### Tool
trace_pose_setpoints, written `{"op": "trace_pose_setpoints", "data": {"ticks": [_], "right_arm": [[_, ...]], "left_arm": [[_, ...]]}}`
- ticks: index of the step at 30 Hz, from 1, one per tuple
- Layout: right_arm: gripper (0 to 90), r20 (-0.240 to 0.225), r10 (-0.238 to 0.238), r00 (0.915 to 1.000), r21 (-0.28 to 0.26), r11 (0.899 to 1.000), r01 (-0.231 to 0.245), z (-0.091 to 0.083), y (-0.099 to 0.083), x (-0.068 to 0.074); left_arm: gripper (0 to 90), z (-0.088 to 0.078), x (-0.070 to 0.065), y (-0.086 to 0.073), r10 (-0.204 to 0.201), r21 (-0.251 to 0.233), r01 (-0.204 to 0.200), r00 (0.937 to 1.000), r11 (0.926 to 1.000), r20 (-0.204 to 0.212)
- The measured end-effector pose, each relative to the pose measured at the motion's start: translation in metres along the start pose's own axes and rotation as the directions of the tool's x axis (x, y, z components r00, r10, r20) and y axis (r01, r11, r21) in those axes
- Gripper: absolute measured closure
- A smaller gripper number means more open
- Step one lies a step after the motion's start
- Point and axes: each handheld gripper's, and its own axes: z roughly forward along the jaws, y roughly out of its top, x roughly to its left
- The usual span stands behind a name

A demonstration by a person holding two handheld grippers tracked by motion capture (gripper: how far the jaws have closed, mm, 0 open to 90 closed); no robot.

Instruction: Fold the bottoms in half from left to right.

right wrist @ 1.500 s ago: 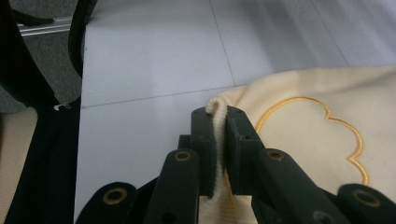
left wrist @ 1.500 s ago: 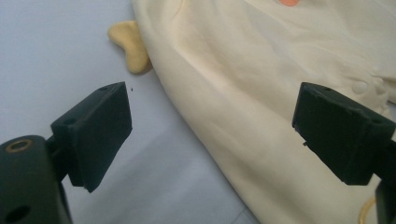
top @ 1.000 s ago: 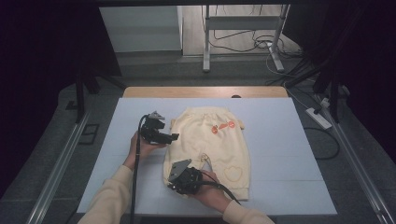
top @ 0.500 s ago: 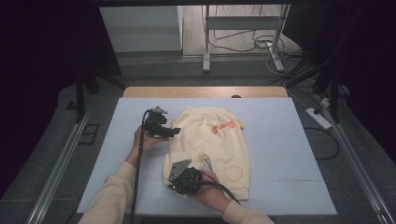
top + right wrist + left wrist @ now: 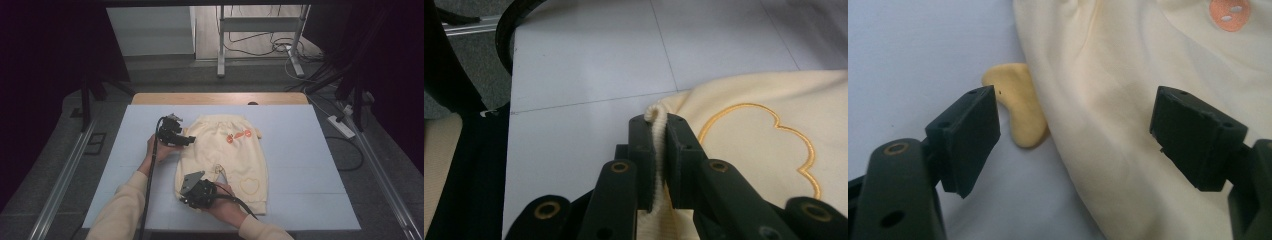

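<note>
While the right hand-held gripper [image 5: 658, 165] clamps the ribbed hem of the cream shorts [image 5: 225, 160], the left hand-held gripper [image 5: 1075, 145] hangs released over their other end.

The shorts lie flat near the middle of the pale blue surface [image 5: 310, 150], orange motifs [image 5: 239, 136] up and a stitched heart outline [image 5: 248, 185] near the hem. The left jaws, just closing a little, stand apart around the garment's edge without touching it; a small yellow tab [image 5: 1015, 107] sticks out from under the cloth just beside one jaw.

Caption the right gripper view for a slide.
Right claw shut on the ribbed hem of a cream garment lying on a pale blue table.
</note>
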Motion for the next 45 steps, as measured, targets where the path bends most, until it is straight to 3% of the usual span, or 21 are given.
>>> {"op": "trace_pose_setpoints", "data": {"ticks": [18,21,25,26,27,29,30,32,39,45], "right_arm": [[82.2,0.004,-0.004,1.0000,0.001,1.000,0.004,0.000,0.000,0.000],[82.2,0.003,0.000,1.0000,-0.003,1.000,0.000,0.000,0.000,0.000],[82.2,0.002,-0.001,1.0000,-0.004,1.000,0.001,0.000,0.000,0.000],[82.2,0.000,0.000,1.0000,-0.004,1.000,0.000,0.000,0.000,0.000],[82.2,-0.001,-0.001,1.0000,-0.001,1.000,0.001,0.000,0.000,0.000],[82.2,-0.001,-0.002,1.0000,-0.001,1.000,0.002,0.000,0.000,0.000],[82.2,-0.001,-0.001,1.0000,-0.001,1.000,0.001,0.000,0.000,0.000],[82.2,-0.001,0.000,1.0000,-0.006,1.000,0.000,0.000,-0.001,0.000],[82.2,-0.001,0.000,1.0000,-0.005,1.000,0.000,-0.001,-0.001,0.000],[82.4,-0.005,0.001,1.0000,-0.009,1.000,-0.001,-0.002,0.000,-0.001]], "left_arm": [[27.7,0.007,0.002,-0.002,-0.006,0.031,0.005,0.9997,0.9995,0.024],[32.4,0.007,0.002,-0.002,-0.005,0.028,0.004,0.9994,0.9996,0.034],[47.9,0.006,0.004,-0.003,-0.015,0.022,0.014,0.9985,0.9997,0.052],[47.9,0.006,0.004,-0.004,-0.017,0.021,0.016,0.9980,0.9997,0.061],[56.1,0.007,0.004,-0.004,-0.017,0.022,0.015,0.9963,0.9997,0.085],[60.8,0.007,0.003,-0.004,-0.013,0.030,0.011,0.9953,0.9995,0.096],[69.4,0.009,0.002,-0.004,-0.002,0.043,-0.003,0.9938,0.9991,0.111],[76.7,0.009,0.002,-0.004,-0.003,0.039,-0.002,0.9920,0.9992,0.126],[81.6,0.005,0.001,-0.003,0.001,0.026,-0.004,0.9901,0.9997,0.140],[82.2,-0.005,0.001,0.000,-0.009,-0.013,0.012,0.9842,0.9998,0.177]]}}
